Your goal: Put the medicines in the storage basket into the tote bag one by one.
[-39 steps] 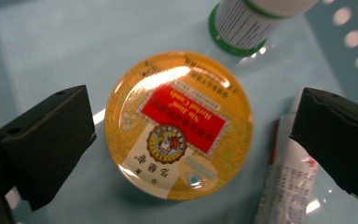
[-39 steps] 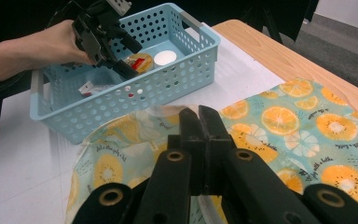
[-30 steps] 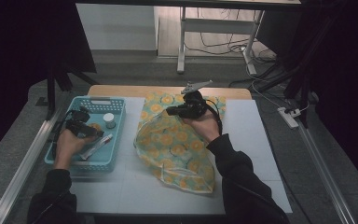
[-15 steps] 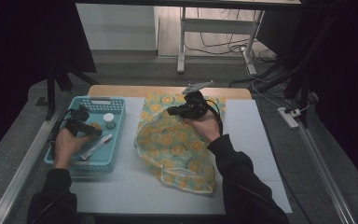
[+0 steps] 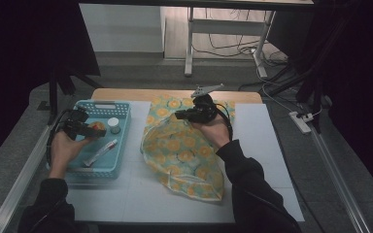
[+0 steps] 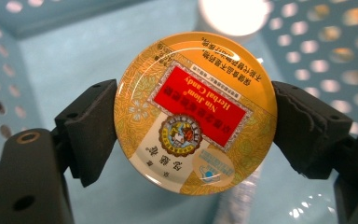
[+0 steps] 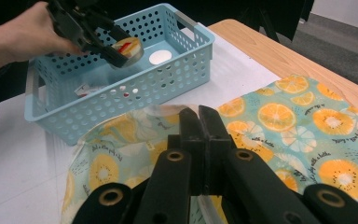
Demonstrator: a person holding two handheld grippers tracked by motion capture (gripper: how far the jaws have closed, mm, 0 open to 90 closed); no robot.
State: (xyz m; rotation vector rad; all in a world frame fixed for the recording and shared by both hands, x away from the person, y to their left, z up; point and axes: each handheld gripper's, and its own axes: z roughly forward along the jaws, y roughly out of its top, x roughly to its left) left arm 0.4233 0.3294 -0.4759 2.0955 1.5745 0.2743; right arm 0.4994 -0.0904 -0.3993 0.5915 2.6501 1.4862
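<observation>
High view: a person's forearms come in from the bottom of the frame over a white worktop (image 5: 267,160). At centre left, the left gripper (image 5: 80,129) hangs over a light blue perforated basket (image 5: 102,167), its jaws clamped on the rim of a round yellow candy tin (image 5: 97,126). In the left gripper view the tin (image 6: 195,112) sits in the middle of the frame, a black pad pressing on each side, its red label reading upside down, with the basket floor blurred behind it. The jaws have just been closing on the tin. A white-capped little jar (image 5: 113,122) and a white tube (image 5: 100,152) lie in the basket to the right of the tin and below it.

At the centre of the frame, the right gripper (image 5: 182,115) rests above a cloth printed with orange slices (image 5: 184,155) that spreads over the worktop. In the right gripper view its two jaws meet at lower centre, fully closed with nothing between them, and the left gripper lifts the tin at upper left.
</observation>
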